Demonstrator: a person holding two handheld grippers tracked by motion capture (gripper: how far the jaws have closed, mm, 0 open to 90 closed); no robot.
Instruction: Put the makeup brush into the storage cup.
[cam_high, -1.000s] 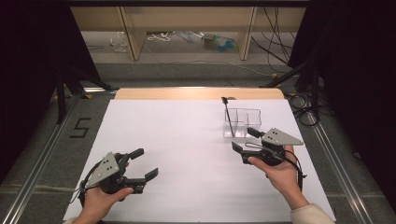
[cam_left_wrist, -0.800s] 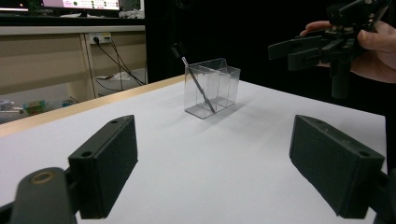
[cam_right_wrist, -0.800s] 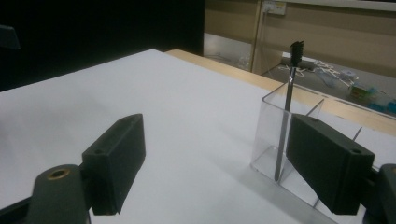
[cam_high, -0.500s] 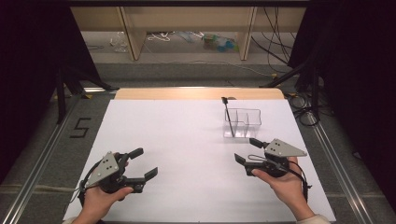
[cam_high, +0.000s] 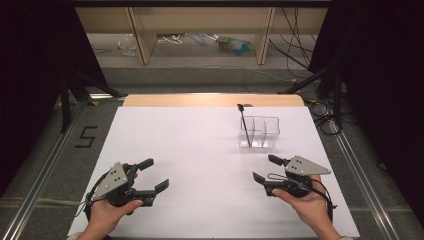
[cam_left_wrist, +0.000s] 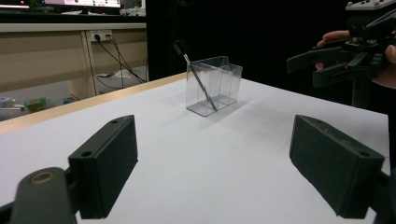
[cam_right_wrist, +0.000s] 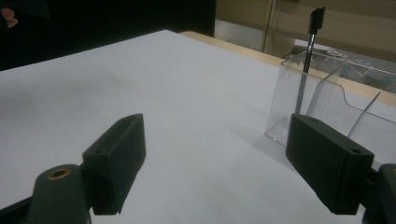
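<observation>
A clear plastic box (cam_high: 260, 133) with dividers stands on the white table sheet (cam_high: 200, 145), right of centre. A thin stick with a black tip (cam_high: 243, 124) leans upright in its left compartment. My right gripper (cam_high: 264, 168) is open and holds nothing, hovering nearer the front edge than the box. My left gripper (cam_high: 155, 174) is also open with nothing in it, at the front left. In the left gripper view, the wide-apart jaws of the left gripper (cam_left_wrist: 219, 170) frame the box (cam_left_wrist: 215, 86), the stick (cam_left_wrist: 200, 80) and the right gripper (cam_left_wrist: 304, 69). The right gripper (cam_right_wrist: 215, 163) points past the box (cam_right_wrist: 327, 95) and stick (cam_right_wrist: 306, 58).
A wooden strip (cam_high: 210, 100) runs along the table's far edge. Beyond it a low shelf unit (cam_high: 200, 30) holds cables and bottles. Metal rails (cam_high: 362, 180) flank the table, and a "5" mark (cam_high: 86, 136) lies on the floor at the left.
My right gripper has drawn back from beside the box toward the front edge, staying open. The left gripper has not moved.
</observation>
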